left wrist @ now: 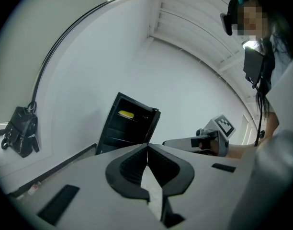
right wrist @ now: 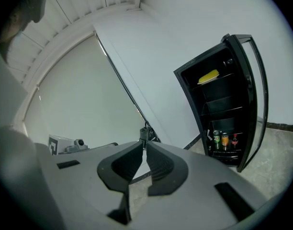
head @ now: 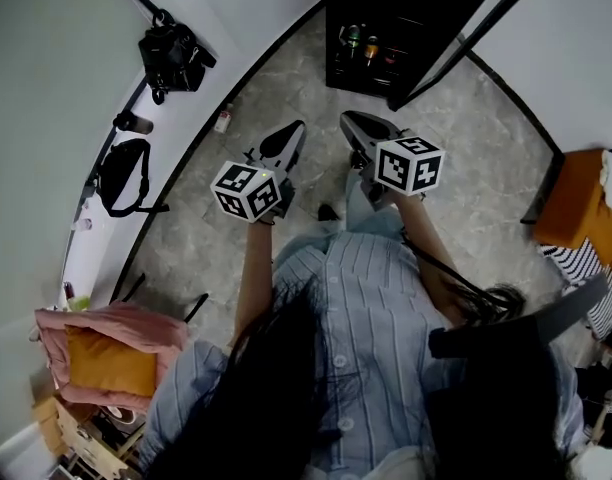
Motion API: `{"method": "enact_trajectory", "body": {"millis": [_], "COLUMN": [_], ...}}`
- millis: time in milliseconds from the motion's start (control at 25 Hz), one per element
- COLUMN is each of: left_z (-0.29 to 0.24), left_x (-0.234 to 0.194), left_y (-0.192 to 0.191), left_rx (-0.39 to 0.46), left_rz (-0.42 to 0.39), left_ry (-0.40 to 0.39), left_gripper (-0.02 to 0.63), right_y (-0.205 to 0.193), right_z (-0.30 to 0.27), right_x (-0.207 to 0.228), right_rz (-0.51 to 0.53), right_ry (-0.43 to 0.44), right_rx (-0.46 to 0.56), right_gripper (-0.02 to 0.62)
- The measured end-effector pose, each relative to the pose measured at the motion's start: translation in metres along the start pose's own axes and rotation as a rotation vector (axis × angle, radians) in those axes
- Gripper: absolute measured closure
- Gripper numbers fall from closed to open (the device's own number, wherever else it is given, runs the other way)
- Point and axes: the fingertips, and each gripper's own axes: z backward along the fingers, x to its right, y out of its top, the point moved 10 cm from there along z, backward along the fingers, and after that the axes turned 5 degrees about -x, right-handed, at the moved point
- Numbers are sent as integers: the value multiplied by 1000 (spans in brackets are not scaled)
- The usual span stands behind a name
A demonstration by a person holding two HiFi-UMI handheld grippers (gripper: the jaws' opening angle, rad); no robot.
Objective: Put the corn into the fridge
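The left claw (left wrist: pixel 147 146) and the right claw (right wrist: pixel 144 143) sit side by side, both squeezed together with nothing in them, and far ahead of them the yellow corn (right wrist: pixel 208 76) lies up high inside the open fridge (right wrist: pixel 220 116).

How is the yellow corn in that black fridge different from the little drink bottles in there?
The yellow corn lies flat on the top shelf; the drink bottles stand upright in a row at the bottom. The corn is one plain yellow piece; the bottles are several colours. Both sit inside the open black fridge.
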Motion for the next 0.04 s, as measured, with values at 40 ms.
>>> {"method": "enact_trajectory", "body": {"millis": [40], "left_z": [1], "left_x": [0], "left_y": [-1], "left_rx": [2], "left_rz": [2], "left_ry": [2], "left_gripper": [598], "right_y": [0], "right_z": [-1], "right_x": [0], "right_rz": [1], "right_ry": [-1], "right_rx": [-2], "right_gripper": [561]}}
